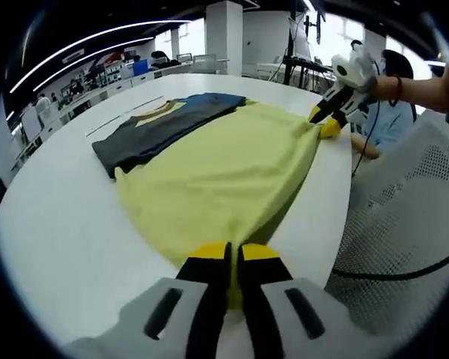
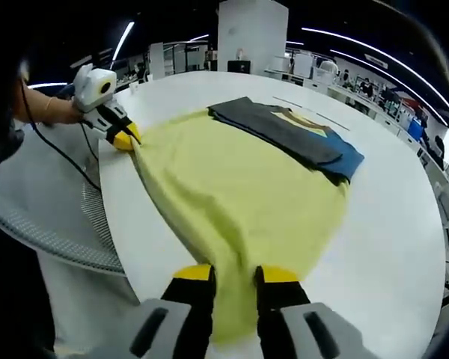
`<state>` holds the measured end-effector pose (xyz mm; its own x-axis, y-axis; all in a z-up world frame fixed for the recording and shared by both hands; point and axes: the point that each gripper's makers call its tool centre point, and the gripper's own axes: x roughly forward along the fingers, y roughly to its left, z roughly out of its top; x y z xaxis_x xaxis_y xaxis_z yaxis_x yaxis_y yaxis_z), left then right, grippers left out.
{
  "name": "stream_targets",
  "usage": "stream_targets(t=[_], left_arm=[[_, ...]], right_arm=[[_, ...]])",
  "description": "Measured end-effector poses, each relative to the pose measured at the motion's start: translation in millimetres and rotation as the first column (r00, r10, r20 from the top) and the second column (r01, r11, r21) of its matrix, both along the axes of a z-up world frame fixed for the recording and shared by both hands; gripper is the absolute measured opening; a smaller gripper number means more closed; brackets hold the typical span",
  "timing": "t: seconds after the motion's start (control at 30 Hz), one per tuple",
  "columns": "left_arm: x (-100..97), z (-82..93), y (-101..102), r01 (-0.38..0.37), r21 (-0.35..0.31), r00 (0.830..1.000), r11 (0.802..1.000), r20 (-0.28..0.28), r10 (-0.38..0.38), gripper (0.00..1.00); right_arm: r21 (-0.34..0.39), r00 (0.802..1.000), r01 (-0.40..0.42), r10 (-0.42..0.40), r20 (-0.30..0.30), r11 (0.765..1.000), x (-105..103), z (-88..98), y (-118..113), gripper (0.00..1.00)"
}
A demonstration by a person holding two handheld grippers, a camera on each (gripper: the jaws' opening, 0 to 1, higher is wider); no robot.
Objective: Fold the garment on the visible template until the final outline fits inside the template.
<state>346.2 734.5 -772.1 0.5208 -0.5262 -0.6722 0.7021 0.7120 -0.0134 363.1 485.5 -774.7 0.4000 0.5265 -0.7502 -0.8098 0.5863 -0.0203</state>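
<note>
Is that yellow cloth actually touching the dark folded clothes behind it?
Touching. In the right gripper view the yellow garment runs under the dark folded clothes, which lie on its far end.

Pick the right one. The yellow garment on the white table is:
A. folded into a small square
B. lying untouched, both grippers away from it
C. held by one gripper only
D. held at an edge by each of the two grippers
D: the left gripper pinches one edge of the yellow garment, and the right gripper pinches the opposite edge.
</note>
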Motion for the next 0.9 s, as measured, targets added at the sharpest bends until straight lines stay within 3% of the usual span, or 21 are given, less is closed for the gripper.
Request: stream_targets(t=[0.3,0.9], left_arm=[[-4.9,4.7,-1,-0.007,-0.013,1.000,1.000,-0.021,0.007,0.00],[-34.3,13.9,-1,0.016,-0.025,0.997,1.000,-0.072,-0.017,0.00]], right_arm=[[0.004,1.000,-0.008,0.008,-0.002,1.000,1,2.6,3,0.00],[0.022,0.998,-0.030,0.031,-0.046,0.999,-28,6.9,4,0.00]])
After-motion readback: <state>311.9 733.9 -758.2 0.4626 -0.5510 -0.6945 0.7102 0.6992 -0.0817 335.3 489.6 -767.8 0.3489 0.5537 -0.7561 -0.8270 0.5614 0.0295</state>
